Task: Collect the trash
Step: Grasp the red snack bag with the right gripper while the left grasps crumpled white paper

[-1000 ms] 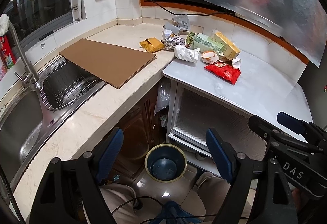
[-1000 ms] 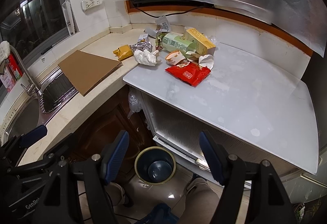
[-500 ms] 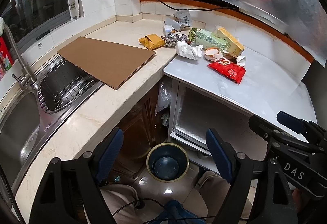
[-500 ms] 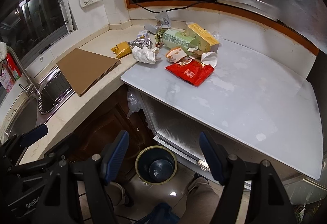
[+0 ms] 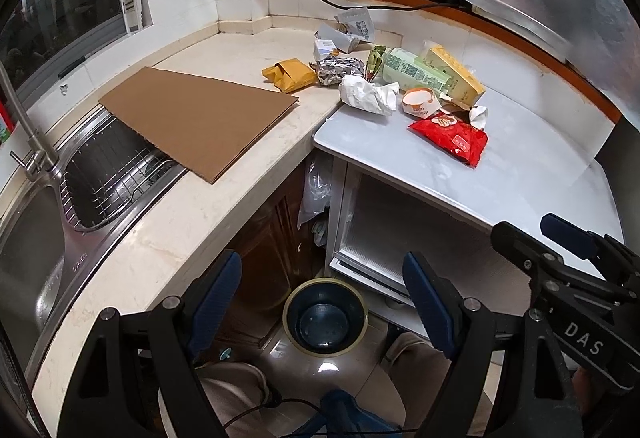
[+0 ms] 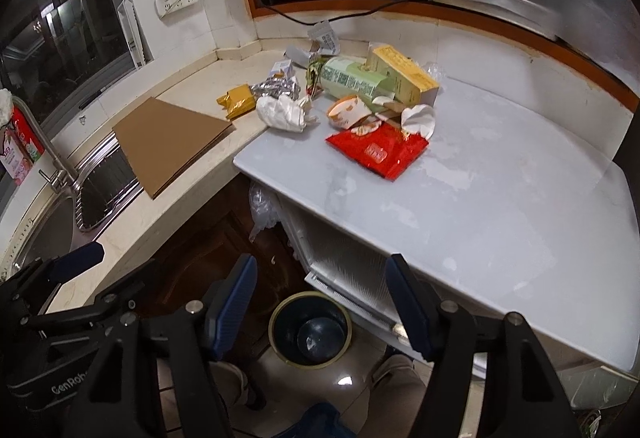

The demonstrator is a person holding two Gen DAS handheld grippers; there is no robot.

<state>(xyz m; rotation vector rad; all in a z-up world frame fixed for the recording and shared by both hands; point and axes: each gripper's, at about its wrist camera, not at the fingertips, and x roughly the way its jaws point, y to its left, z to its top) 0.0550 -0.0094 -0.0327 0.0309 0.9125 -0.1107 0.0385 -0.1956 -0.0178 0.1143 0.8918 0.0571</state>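
A pile of trash lies at the counter corner: a red snack bag (image 5: 450, 136) (image 6: 378, 152), crumpled white paper (image 5: 366, 94) (image 6: 284, 112), a yellow pouch (image 5: 290, 74), foil (image 5: 340, 70), a green carton (image 5: 416, 72), a yellow box (image 5: 454, 72) and a paper cup (image 5: 418, 102). On the floor below stands a dark round bin (image 5: 325, 316) (image 6: 309, 330). My left gripper (image 5: 320, 278) hangs open above the floor, well short of the pile. Beside it, my right gripper (image 6: 320, 270) is open with its jaws closing slightly; nothing is between them.
A brown cardboard sheet (image 5: 200, 118) lies on the beige counter and overhangs the sink rack (image 5: 112, 174). The steel sink (image 5: 32, 258) and faucet (image 5: 24, 142) are at the left. The white table top (image 6: 480, 198) stretches right of the pile. A person's legs (image 5: 232, 386) are below.
Both grippers have moved forward toward the counter, so the trash pile looks nearer. The right jaws stand a little narrower than before.
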